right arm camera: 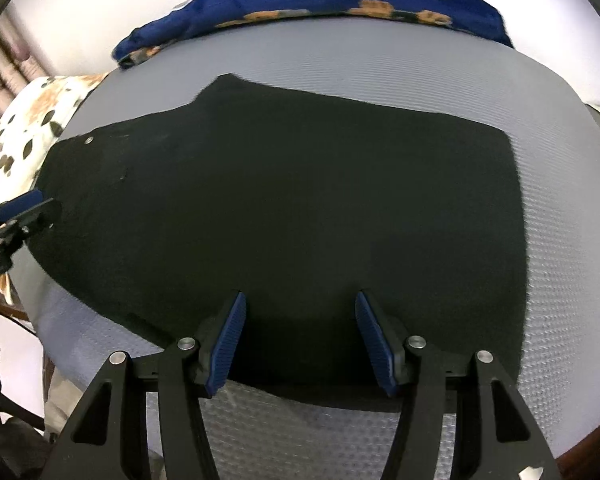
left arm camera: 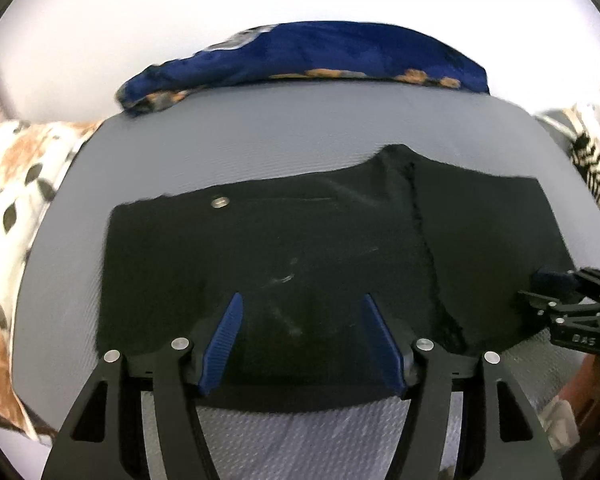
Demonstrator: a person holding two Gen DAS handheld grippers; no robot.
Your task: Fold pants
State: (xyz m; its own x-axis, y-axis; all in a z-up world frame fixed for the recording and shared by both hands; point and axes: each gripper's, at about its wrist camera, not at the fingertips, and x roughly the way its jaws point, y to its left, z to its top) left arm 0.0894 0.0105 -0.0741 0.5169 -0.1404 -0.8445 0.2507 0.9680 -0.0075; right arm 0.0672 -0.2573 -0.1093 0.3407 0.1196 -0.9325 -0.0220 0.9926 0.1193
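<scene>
Black pants (left arm camera: 300,240) lie folded flat on a grey textured mat (left arm camera: 260,140), with a silver button (left arm camera: 220,202) near their far left corner. My left gripper (left arm camera: 300,300) hovers over the near edge of the pants, its blue pads apart and nothing pinched between them. In the right wrist view the same pants (right arm camera: 300,180) spread across the mat (right arm camera: 380,60), and my right gripper (right arm camera: 300,296) stands open above their near edge. Each gripper shows in the other's view: the right gripper (left arm camera: 540,286) at the pants' right edge, the left gripper (right arm camera: 40,204) at their left edge.
A blue cloth with orange print (left arm camera: 320,56) lies bunched along the mat's far edge. Floral white and brown fabric (left arm camera: 16,180) covers the surface left of the mat. A black-and-white striped fabric (left arm camera: 592,160) sits at the far right.
</scene>
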